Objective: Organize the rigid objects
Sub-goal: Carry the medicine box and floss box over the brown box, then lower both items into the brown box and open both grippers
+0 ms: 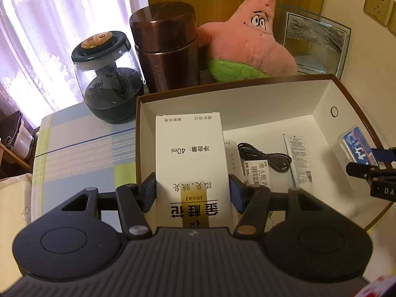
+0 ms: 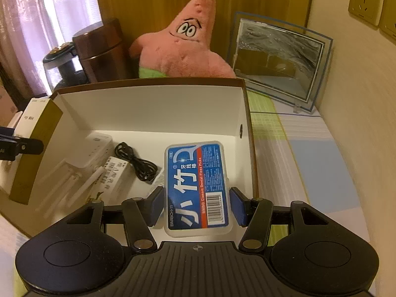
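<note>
Tongs on the left pinched a white carton over the open box's near rim. Right tongs pinched a floss-pick case just inside the right wall, above bare box floor.

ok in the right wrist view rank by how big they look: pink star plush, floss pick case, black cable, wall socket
1. pink star plush
2. floss pick case, though it is near the camera, which inflates it
3. black cable
4. wall socket, close to the cable; unsure

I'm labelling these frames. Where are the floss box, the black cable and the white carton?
floss box (image 2: 196,188): right wrist view, blue label.
black cable (image 2: 137,160): right wrist view, coiled middle.
white carton (image 1: 191,163): left wrist view, printed front face.
</note>
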`<action>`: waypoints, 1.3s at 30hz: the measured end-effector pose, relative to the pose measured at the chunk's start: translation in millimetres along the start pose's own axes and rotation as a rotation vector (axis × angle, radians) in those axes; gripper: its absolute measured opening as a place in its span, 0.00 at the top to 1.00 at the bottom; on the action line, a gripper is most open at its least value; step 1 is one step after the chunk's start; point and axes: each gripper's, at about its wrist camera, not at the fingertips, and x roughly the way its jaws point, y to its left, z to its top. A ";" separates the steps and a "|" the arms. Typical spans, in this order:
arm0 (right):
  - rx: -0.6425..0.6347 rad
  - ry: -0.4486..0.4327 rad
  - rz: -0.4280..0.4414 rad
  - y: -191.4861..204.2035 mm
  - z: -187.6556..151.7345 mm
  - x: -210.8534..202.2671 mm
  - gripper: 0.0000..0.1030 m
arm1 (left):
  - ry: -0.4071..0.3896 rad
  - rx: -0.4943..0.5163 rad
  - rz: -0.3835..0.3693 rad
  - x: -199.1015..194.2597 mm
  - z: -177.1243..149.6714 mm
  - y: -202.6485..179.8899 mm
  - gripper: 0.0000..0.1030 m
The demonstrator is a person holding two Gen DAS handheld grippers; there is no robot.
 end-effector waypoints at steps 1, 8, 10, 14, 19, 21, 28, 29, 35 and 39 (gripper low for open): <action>-0.003 0.000 0.000 0.5 0.4 0.5 0.49 | 0.002 0.000 0.000 1.0 0.0 0.3 0.46; -0.003 0.004 0.002 0.5 2.3 2.2 0.49 | 0.010 -0.001 -0.001 4.2 -0.1 1.1 0.46; 0.000 0.003 0.001 0.3 2.7 2.1 0.49 | 0.011 -0.001 0.000 4.5 0.0 0.9 0.46; 0.010 0.002 0.011 -1.2 2.8 1.4 0.49 | 0.012 -0.001 0.002 4.9 0.3 0.8 0.46; 0.020 -0.001 0.017 -2.3 2.4 0.4 0.49 | 0.006 0.016 0.007 6.9 1.1 -0.7 0.45; 0.019 0.002 0.020 -2.6 2.2 0.4 0.49 | 0.007 0.030 0.015 7.6 0.5 -1.9 0.43; 0.029 0.006 0.032 -4.2 1.6 -1.5 0.49 | 0.015 0.036 0.018 7.9 -1.4 -1.7 0.43; 0.028 0.006 0.032 -4.1 1.4 -1.5 0.49 | 0.015 0.033 0.017 7.8 -1.4 -1.3 0.43; 0.027 0.007 0.034 -3.7 0.2 -1.8 0.49 | 0.020 0.024 0.019 7.1 -3.2 0.8 0.43; 0.027 0.010 0.036 -3.2 -1.0 -2.5 0.49 | 0.020 0.020 0.018 5.9 -4.4 1.5 0.43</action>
